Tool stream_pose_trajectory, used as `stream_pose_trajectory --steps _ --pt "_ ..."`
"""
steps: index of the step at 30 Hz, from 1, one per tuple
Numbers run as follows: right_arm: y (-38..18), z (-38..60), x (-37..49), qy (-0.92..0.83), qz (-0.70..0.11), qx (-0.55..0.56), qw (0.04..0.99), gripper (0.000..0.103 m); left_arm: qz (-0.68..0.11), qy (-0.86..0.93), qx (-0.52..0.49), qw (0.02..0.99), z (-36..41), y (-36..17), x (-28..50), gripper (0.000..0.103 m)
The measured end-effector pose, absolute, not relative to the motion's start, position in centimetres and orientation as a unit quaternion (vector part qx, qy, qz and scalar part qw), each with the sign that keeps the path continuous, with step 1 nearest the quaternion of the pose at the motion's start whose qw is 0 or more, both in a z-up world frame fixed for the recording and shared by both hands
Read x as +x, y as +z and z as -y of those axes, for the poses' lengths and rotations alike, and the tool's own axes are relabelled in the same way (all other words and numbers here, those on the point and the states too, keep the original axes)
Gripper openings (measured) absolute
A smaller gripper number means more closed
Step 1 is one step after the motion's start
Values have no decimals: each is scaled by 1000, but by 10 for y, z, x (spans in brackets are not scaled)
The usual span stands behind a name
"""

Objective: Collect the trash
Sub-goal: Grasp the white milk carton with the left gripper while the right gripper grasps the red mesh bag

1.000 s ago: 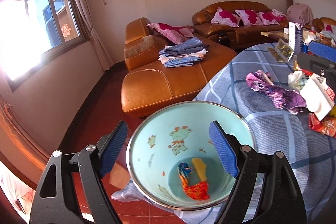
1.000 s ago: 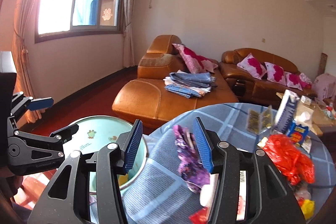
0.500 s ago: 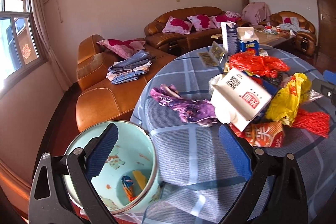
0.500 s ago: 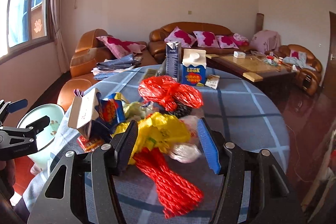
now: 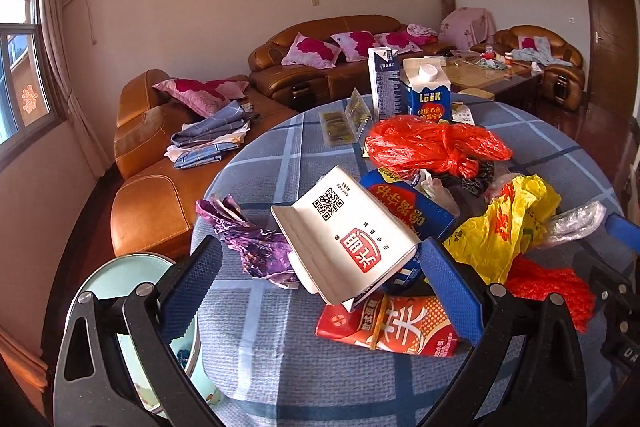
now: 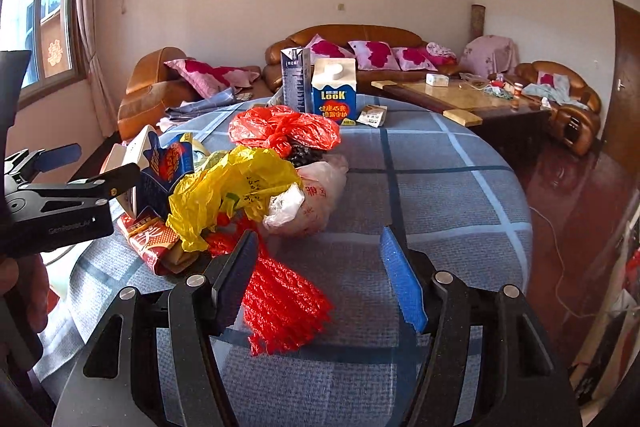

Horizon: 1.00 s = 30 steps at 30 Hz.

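Left wrist view shows the left claw [image 5: 316, 287] with its jaws spread wide and nothing pressed between the pads, hovering over the near edge of the table [image 5: 280, 367]. Between and just beyond its fingers lies a white carton [image 5: 344, 239] tilted on a red packet [image 5: 390, 327], with a purple wrapper [image 5: 256, 247] just to the left. Further out sit a yellow bag [image 5: 504, 223], a red bag [image 5: 432, 147] and 2 upright cartons, one marked LOOK [image 5: 428, 95]. A pale bin [image 5: 120, 279] stands below the table's left edge. Right wrist view shows the right claw [image 6: 320, 279] open and empty above a red mesh net [image 6: 280, 303], which lies on the table beside its left finger, touching the yellow bag.
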State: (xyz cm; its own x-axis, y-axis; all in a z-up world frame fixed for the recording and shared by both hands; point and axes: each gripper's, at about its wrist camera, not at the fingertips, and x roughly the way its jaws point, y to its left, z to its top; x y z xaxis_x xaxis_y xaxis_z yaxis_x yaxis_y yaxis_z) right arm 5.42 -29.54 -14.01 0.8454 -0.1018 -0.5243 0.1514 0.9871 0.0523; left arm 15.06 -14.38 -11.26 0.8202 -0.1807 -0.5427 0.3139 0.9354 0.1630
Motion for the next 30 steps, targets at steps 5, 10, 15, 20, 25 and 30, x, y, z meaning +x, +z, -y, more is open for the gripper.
stream_pose_trajectory --steps 5,10,15,20,25,30 --pt "-144 296 52 -59 -269 54 960 65 -267 -128 119 948 153 -113 150 97" --pt "-149 298 52 -58 -269 63 959 66 -289 -110 124 943 156 -122 161 98" --pt "-150 298 53 -60 -271 58 959 66 -304 -120 101 940 153 -128 171 98" --pt "-152 296 53 -58 -271 55 959 66 -312 -147 82 935 149 -129 174 77" --pt "-152 295 52 -57 -269 53 960 66 -305 -159 82 936 145 -126 172 72" --pt "-153 294 51 -49 -271 54 960 65 -287 -160 89 940 139 -118 169 60"
